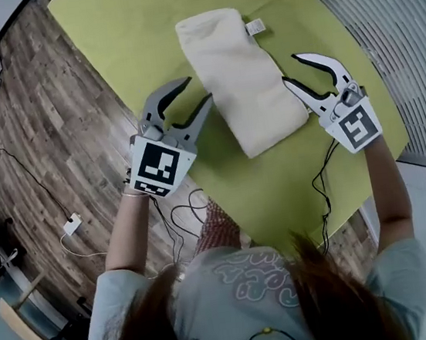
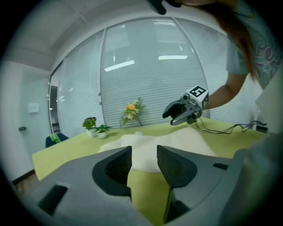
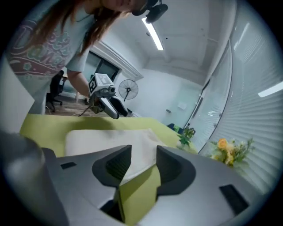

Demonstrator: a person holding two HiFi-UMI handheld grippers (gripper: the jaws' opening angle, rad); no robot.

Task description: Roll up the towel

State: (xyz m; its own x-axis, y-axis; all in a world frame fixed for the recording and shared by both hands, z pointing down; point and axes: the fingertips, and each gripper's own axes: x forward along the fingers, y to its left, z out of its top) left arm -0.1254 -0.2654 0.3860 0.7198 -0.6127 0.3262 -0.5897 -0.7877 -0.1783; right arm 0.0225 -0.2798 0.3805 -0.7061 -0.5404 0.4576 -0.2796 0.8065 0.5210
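Note:
A cream towel (image 1: 240, 80), folded into a long strip, lies flat on the green table (image 1: 117, 30). My left gripper (image 1: 196, 91) hovers just off the towel's left long edge, open, with nothing between its fingers. My right gripper (image 1: 291, 69) is open and empty too, close to the towel's right edge. In the left gripper view the open jaws (image 2: 143, 161) face the towel (image 2: 150, 145), with the right gripper (image 2: 179, 115) beyond it. The right gripper view mirrors this: the open jaws (image 3: 143, 161) face the towel (image 3: 106, 139), and the left gripper (image 3: 112, 106) hangs past it.
A white label (image 1: 255, 27) sticks out at the towel's far corner. Flowers (image 2: 131, 111) and small potted plants (image 2: 96, 128) stand at the table's far end. Cables (image 1: 320, 182) trail over the near table edge. A fan (image 3: 128, 90) stands on the wooden floor (image 1: 59, 123).

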